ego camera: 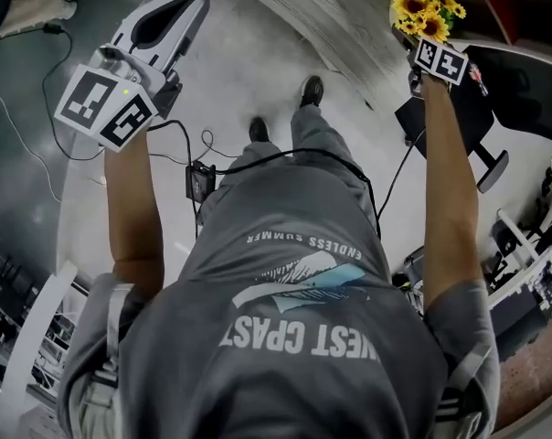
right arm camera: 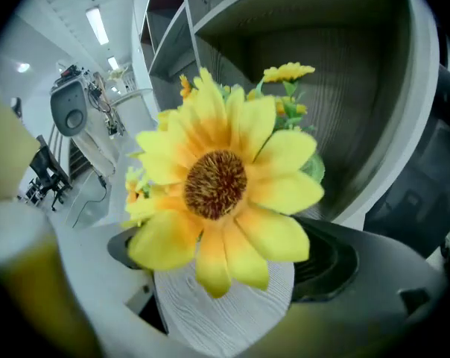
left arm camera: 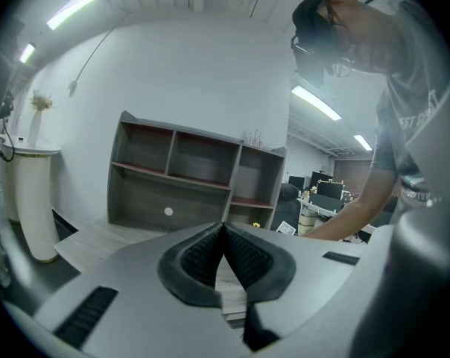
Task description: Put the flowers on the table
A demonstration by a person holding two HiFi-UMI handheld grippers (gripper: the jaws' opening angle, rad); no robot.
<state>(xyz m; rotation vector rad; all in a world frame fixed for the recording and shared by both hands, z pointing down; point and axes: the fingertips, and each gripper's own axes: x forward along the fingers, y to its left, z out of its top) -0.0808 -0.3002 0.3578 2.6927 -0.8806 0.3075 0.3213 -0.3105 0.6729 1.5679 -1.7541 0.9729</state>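
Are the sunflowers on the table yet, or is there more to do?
Not quite. Done: the right gripper has its jaws closed on the white pot of sunflowers. In hand: it holds them up beside the grey shelf. Left to do: set the pot on the table and let go. The left gripper is shut and empty.

Head view looks steeply down; both gripper views face the shelf [left arm camera: 188, 177].

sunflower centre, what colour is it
Dark brown, on the large yellow-petalled sunflower; best in the right gripper view.
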